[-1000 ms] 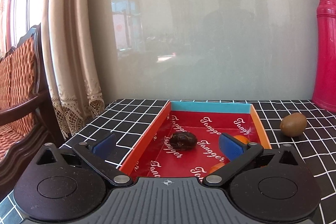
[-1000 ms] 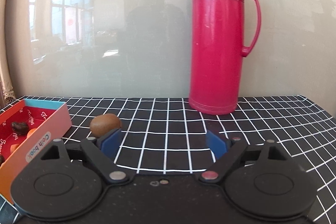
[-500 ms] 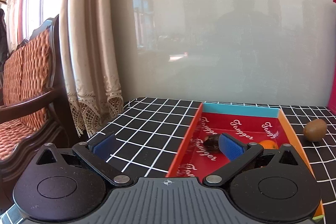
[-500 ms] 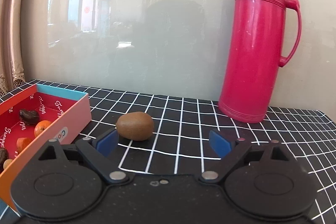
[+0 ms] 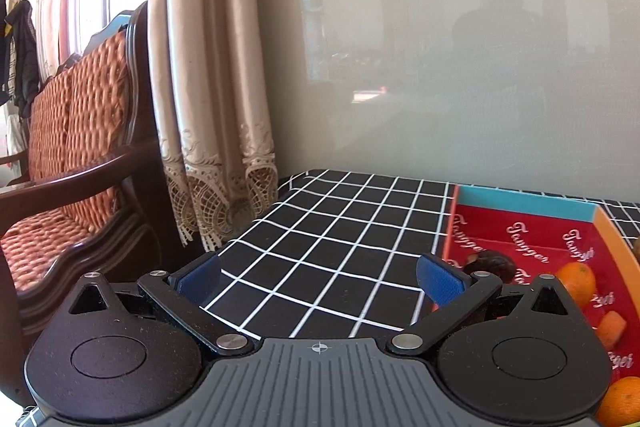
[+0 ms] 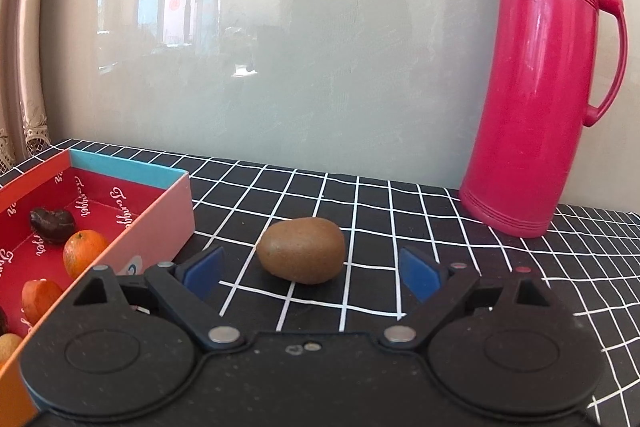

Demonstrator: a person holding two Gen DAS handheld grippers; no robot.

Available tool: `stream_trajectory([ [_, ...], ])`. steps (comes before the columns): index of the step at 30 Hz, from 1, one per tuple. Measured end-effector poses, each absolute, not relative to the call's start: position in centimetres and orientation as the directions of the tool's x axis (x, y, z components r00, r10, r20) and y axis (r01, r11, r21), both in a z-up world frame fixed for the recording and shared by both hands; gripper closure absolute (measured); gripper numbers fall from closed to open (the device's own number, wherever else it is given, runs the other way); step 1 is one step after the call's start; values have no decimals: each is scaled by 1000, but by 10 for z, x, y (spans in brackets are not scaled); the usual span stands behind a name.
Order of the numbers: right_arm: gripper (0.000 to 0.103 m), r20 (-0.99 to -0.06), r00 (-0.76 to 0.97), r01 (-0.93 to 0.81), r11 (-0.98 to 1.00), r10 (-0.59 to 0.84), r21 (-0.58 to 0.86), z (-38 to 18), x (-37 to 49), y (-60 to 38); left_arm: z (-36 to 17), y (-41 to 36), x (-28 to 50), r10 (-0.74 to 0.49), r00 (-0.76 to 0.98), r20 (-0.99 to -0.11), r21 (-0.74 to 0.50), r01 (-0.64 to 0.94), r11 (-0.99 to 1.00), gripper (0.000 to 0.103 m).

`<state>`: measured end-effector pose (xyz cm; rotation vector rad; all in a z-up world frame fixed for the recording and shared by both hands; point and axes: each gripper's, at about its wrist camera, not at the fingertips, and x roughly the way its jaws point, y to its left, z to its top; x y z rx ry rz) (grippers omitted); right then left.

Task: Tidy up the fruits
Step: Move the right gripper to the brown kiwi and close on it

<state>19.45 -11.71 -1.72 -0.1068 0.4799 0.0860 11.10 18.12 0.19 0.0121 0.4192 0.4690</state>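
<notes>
A brown kiwi (image 6: 301, 250) lies on the black checked tablecloth, just ahead of my right gripper (image 6: 311, 271), whose jaws stand open and wide of it on both sides without touching. Left of the kiwi is a red box (image 6: 160, 215) with a blue far wall; inside it are an orange (image 6: 82, 253), a dark fruit (image 6: 52, 225) and other orange pieces. In the left wrist view the same box (image 5: 524, 201) is at the right with an orange (image 5: 576, 283) in it. My left gripper (image 5: 320, 277) is open over bare cloth, left of the box.
A tall red thermos jug (image 6: 536, 79) stands at the back right against the glossy wall. A wooden chair with an orange cushion (image 5: 72, 131) and a lace curtain (image 5: 212, 107) are beyond the table's left edge (image 5: 256, 223).
The left gripper has swung left, off the box and over bare cloth near the table's edge. The right gripper has moved left until the kiwi sits centred ahead of its jaws.
</notes>
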Motion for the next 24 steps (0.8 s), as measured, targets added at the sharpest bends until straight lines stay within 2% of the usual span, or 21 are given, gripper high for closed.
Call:
stream_trajectory([
  [14,12,-516,856,-98,990,32,-102,-34,235,-99,-8,221,118,492,759,-427,113,-495,862,0],
  [17,19,-529,848,-101,989,30,-107,-35,241,-97,-9,226,118,496,753,-433,114,-500,859,0],
  [18,32,-537,843,-101,989,30,-104,-35,243,-97,-10,228,118,494,752,-437,113,-499,859,0],
  [19,41,-550,835,-88,990,14,-107,-37,247,-97,-10,230,117,494,751,-439,112,-499,859,0],
  [24,41,-555,832,-75,993,14,-87,-35,245,-102,-10,233,115,487,751,-446,108,-495,862,0],
])
